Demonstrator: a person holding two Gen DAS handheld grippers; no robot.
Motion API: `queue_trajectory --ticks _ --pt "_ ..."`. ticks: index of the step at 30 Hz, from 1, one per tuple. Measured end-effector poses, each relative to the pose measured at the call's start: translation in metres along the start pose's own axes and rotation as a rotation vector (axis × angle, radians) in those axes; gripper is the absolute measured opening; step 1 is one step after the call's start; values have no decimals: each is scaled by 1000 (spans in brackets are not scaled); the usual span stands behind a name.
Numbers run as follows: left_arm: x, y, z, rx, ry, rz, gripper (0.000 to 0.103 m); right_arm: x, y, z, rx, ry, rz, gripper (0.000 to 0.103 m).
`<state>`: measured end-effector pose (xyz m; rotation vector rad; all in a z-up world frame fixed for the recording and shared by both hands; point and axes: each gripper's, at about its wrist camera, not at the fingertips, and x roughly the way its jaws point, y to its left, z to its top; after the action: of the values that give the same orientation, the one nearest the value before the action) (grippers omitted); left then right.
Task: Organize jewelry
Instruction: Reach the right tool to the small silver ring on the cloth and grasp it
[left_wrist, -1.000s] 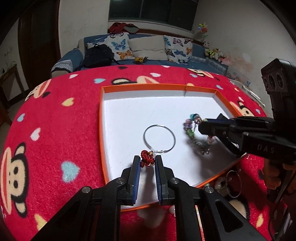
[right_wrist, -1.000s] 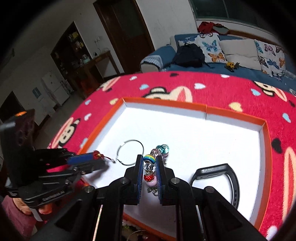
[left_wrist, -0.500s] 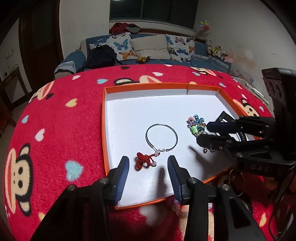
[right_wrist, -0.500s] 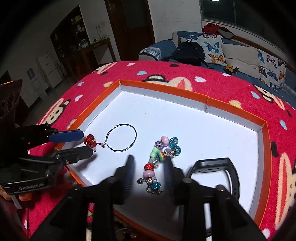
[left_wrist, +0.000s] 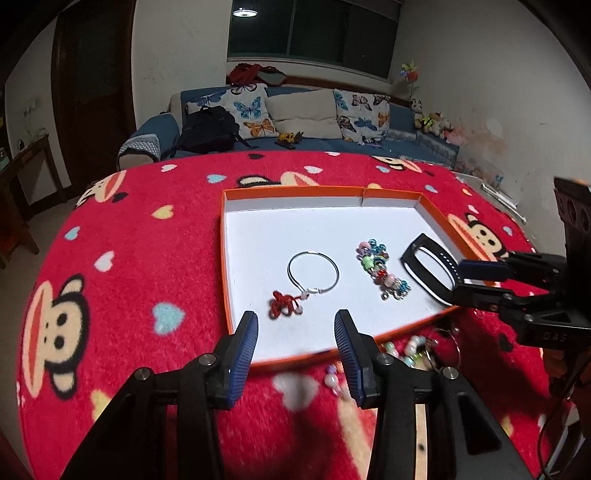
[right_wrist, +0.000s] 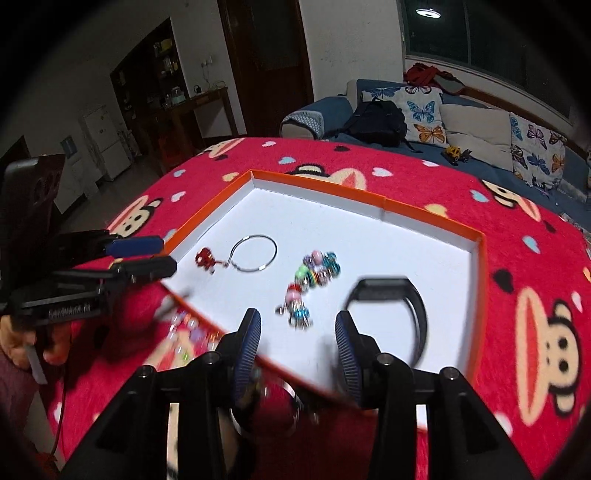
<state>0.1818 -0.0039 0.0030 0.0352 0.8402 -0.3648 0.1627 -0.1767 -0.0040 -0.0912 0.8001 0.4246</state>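
Jaws of the left gripper (left_wrist: 295, 332) stand parted and empty above the near rim of the orange tray (left_wrist: 291, 192); the silver bangle with its red knot charm (left_wrist: 284, 304) lies on the white floor just beyond its fingertips. Right gripper (right_wrist: 297, 332) is likewise parted with nothing between the pads, the beaded bracelet (right_wrist: 308, 284) resting in the tray just ahead, the black band (right_wrist: 391, 295) ahead to its right. Loose beads (left_wrist: 410, 350) lie on the red cloth (left_wrist: 129, 258) outside the tray.
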Motion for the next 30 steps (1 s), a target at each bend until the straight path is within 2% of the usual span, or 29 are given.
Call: queue_trajectory --ticks 7,14,27,30 --pt "-19 -8 -22 0 1 -10 46 -19 -10 -33 23 14 -30 46" --pt "-24 -16 -39 5 19 -10 47 -24 -28 -61 25 56 -111 46" --pt "-16 -21 -47 -2 47 -19 47 -6 -52 -66 83 75 -136 46" --pt "-14 -22 -48 2 53 -21 47 -3 -50 -65 60 74 -159 37"
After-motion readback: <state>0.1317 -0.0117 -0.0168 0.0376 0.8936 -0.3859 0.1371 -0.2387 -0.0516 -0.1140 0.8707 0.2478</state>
